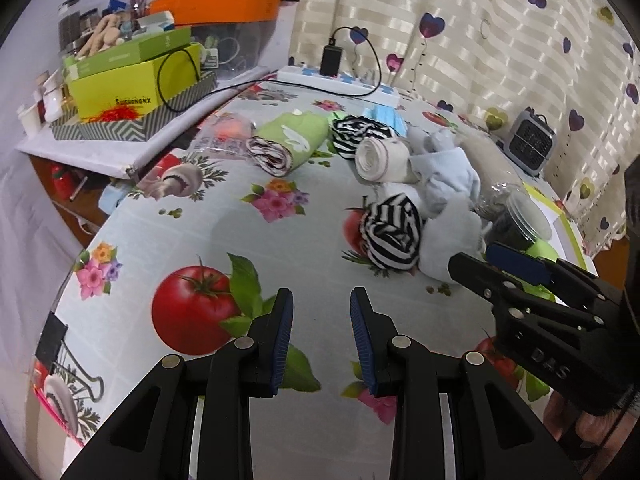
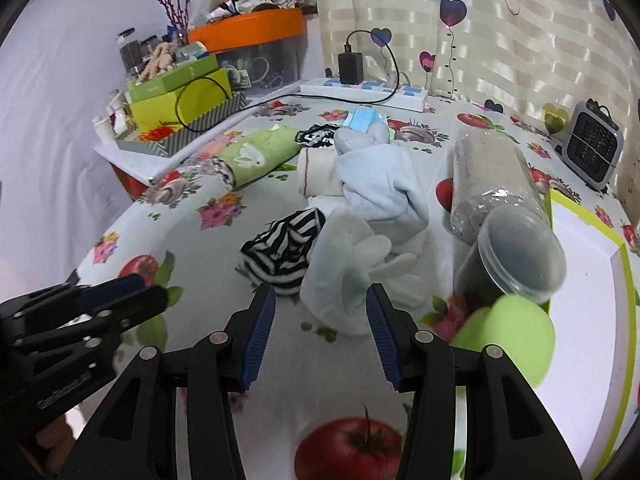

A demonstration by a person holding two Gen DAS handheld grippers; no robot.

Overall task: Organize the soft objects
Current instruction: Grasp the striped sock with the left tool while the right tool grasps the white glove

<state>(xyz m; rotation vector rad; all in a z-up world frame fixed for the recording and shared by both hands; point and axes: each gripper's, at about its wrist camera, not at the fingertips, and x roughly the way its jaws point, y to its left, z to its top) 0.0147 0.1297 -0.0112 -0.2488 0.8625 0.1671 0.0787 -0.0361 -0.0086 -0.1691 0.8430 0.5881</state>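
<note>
Soft items lie on the flowered tablecloth (image 1: 224, 240). A black-and-white striped roll (image 1: 394, 236) (image 2: 280, 256) sits beside a white mitten (image 2: 344, 276) and a pile of pale blue socks (image 1: 448, 176) (image 2: 376, 184). Farther back are a green rabbit-print roll (image 1: 292, 140) (image 2: 252, 156), a cream roll (image 1: 380, 154) (image 2: 320, 172) and a second striped roll (image 1: 356, 132). My left gripper (image 1: 322, 304) (image 2: 132, 292) is open over bare cloth, short of the striped roll. My right gripper (image 2: 320, 296) (image 1: 480, 260) is open, and the mitten's near edge reaches between its tips without touching the pads.
A clear jar (image 2: 516, 256) and a bag of grain (image 2: 492, 176) lie right of the pile, beside a green-rimmed white box (image 2: 592, 280). A power strip (image 2: 360, 90) and blue masks (image 2: 364, 118) are at the back, a small fan (image 2: 592, 148) far right, stacked boxes (image 1: 132, 80) at left.
</note>
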